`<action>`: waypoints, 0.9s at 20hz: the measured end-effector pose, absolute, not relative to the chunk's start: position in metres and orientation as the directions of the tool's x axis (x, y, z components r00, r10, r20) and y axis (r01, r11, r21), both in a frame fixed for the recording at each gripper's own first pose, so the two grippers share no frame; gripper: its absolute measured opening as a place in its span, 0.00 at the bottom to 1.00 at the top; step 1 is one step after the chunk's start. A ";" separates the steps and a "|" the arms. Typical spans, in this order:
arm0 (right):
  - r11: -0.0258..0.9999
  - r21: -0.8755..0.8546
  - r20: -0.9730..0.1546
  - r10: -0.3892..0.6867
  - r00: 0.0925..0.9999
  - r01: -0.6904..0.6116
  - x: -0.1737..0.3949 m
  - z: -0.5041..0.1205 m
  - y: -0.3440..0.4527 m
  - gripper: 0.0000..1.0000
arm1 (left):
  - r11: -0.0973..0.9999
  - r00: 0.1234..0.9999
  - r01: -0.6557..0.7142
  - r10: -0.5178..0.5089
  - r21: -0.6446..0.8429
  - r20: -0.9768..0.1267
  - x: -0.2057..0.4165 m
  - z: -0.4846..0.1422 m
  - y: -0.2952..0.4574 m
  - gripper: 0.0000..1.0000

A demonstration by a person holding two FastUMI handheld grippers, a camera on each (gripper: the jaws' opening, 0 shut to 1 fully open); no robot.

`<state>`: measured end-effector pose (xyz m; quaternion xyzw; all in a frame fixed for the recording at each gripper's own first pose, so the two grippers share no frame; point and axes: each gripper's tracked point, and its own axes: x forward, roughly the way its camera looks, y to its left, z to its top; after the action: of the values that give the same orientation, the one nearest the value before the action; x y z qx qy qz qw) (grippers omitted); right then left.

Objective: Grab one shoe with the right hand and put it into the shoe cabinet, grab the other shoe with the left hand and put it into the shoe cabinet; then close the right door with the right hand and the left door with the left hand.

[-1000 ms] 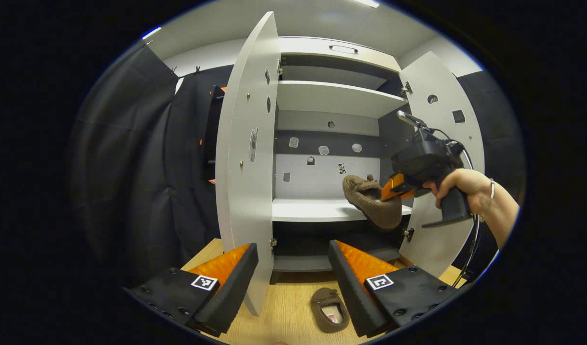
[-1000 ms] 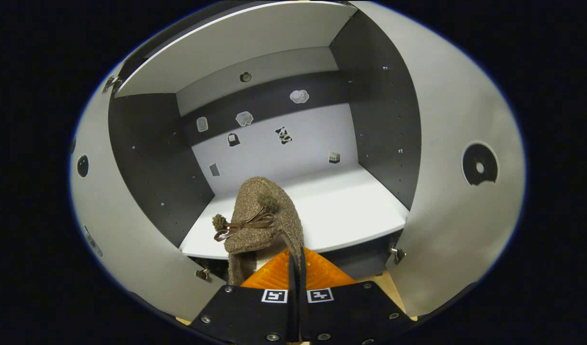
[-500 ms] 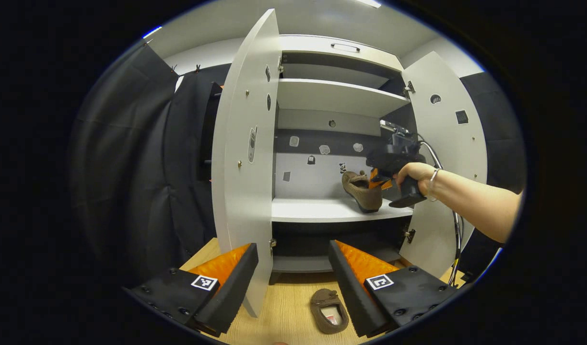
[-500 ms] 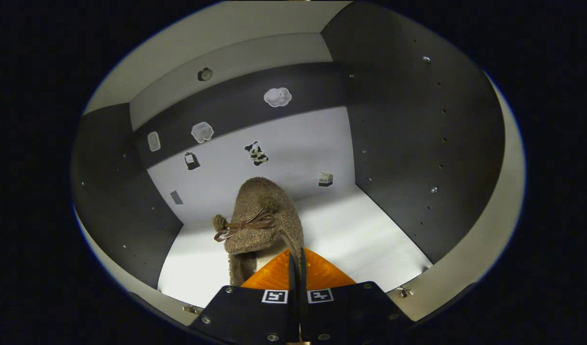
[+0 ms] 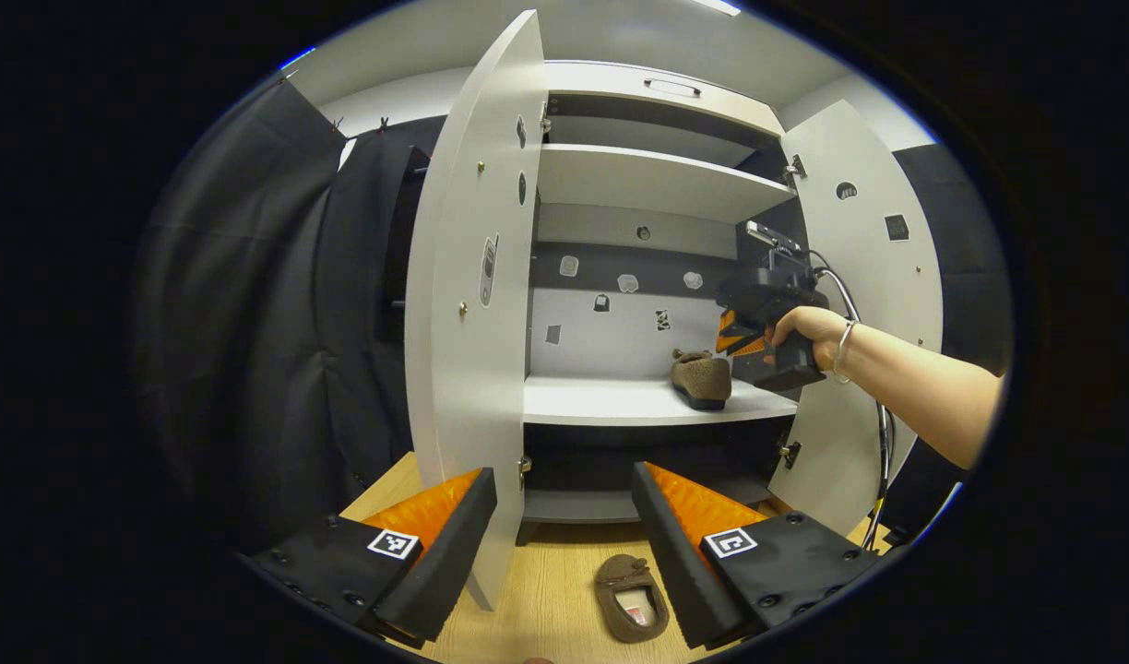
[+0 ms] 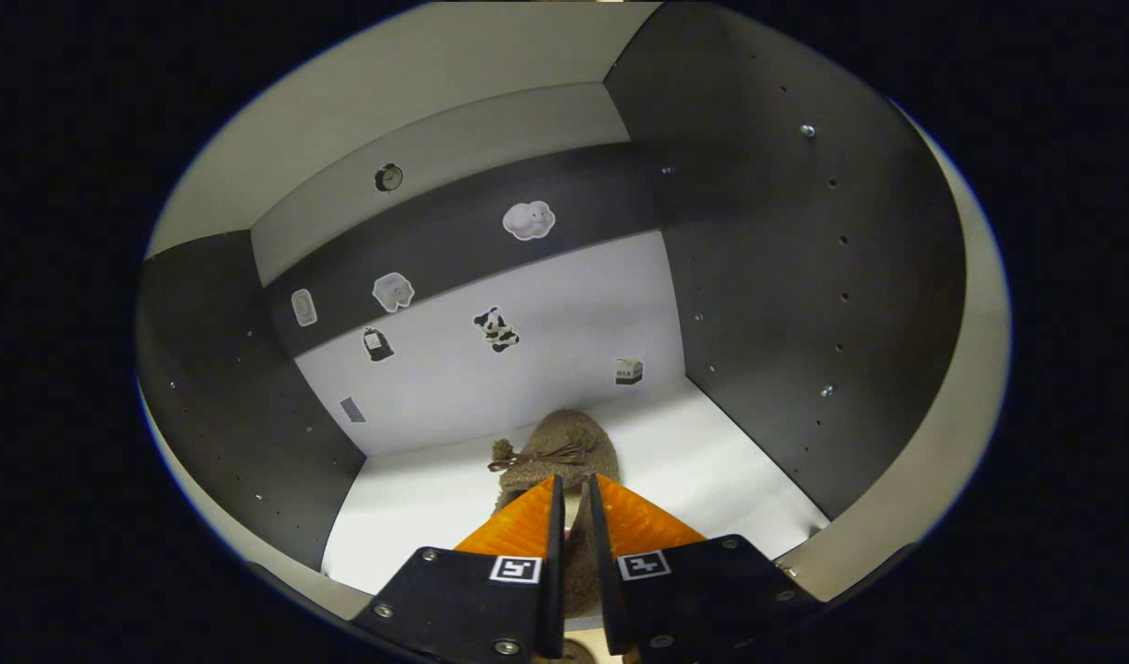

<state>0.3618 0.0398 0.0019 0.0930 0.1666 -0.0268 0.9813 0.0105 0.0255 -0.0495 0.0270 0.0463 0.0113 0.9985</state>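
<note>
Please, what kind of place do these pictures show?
Probably a staged recording booth, not a real home: a shoe cabinet with both doors open stands on a wooden floor, black cloth hangs beside it, and a brown shoe lies on its shelf.

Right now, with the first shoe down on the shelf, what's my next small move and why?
Probably draw the right gripper straight back out of the cabinet. The brown shoe sits flat on the middle shelf, and in the right gripper view the jaws have parted with a gap around its heel, so it looks released. The other shoe lies on the floor by the open left gripper.
</note>
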 end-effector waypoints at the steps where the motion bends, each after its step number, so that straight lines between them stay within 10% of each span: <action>1: 0.985 0.161 -0.317 -0.012 0.948 0.067 0.355 0.007 0.043 0.23 | 0.998 0.996 -0.016 0.021 0.055 -0.092 0.010 -0.050 0.023 0.97; 15: 0.998 0.056 -0.089 0.043 0.995 -0.038 0.212 0.070 0.056 0.91 | 0.999 0.969 0.044 -0.040 0.009 -0.243 0.013 -0.136 -0.009 0.97; 18: 0.998 0.048 -0.059 0.042 0.997 -0.039 0.187 0.075 0.051 0.93 | 0.998 0.955 0.046 -0.035 0.032 -0.295 0.024 -0.171 -0.009 0.97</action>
<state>0.1867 0.0509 0.0748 0.0233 0.0298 0.0204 0.9991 0.0243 -0.0086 -0.1705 0.0192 0.1490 -0.0204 0.9884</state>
